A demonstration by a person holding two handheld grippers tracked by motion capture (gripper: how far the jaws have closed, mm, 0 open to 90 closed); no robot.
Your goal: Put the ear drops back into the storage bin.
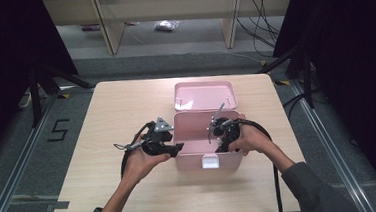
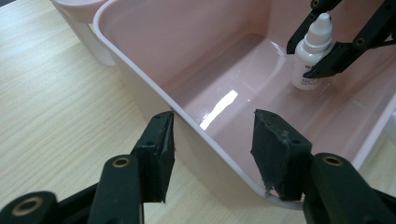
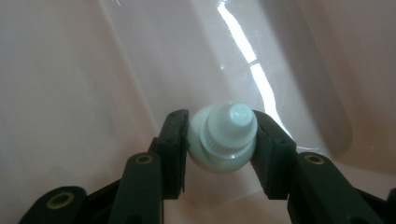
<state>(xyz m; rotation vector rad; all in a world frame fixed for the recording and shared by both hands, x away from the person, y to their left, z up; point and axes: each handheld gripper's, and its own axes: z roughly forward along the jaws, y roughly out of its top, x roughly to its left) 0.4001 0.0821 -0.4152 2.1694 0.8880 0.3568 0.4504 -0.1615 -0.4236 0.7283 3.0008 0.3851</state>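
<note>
Your right gripper [image 3: 219,140]: jaws clenched on small white plastic dropper bottle [image 3: 224,137], frame centre | open pink plastic box [image 2: 140,88] | left gripper [image 2: 212,154]: jaws released, straddling its wall

A pale wooden bench [image 1: 118,141] with rounded corners carries a pink box [image 1: 195,160] just right of centre, lid [image 1: 204,95] thrown open toward twelve o'clock, white latch [image 1: 210,161] facing six o'clock.
</note>
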